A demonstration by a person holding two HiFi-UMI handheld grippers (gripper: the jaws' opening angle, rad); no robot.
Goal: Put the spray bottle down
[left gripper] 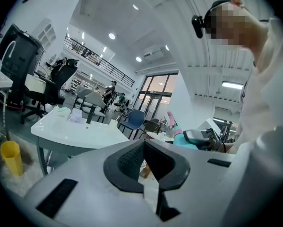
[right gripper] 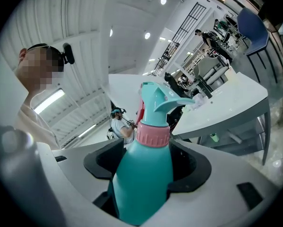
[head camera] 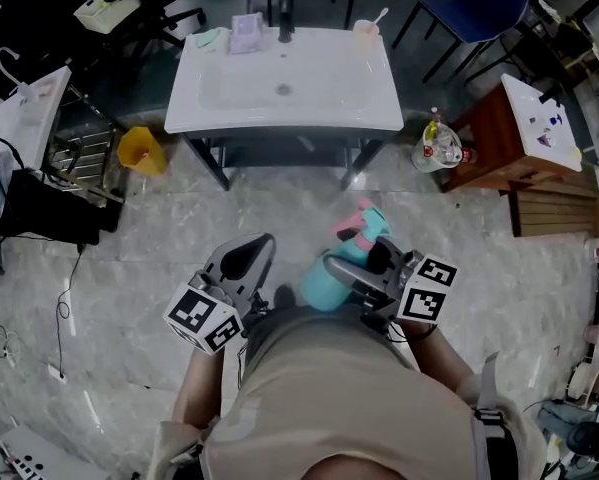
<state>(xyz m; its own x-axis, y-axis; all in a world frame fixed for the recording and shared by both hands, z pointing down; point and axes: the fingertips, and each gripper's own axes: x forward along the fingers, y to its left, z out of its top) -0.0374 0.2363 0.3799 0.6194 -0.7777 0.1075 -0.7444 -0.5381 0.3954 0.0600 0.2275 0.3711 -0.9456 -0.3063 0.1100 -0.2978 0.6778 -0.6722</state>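
Right gripper (head camera: pixel 362 262) is clamped on the body of the spray bottle (right gripper: pixel 143 183) — long axis in line with the jaws, nozzle leading toward the white basin table (head camera: pixel 379 118). Bottle and table stand well apart, pale stone-look floor (head camera: pixel 129 308) between them. Left gripper (head camera: pixel 247 264), jaws together and empty, hangs beside the right, equally short of the table; set-down on it would likely need a forward reach

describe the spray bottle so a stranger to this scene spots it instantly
Start at the white washbasin table at the top of the head view, then drop to the person standing before it. The spray bottle is clamped in the right gripper. Nothing else nearby is teal with a pink collar.
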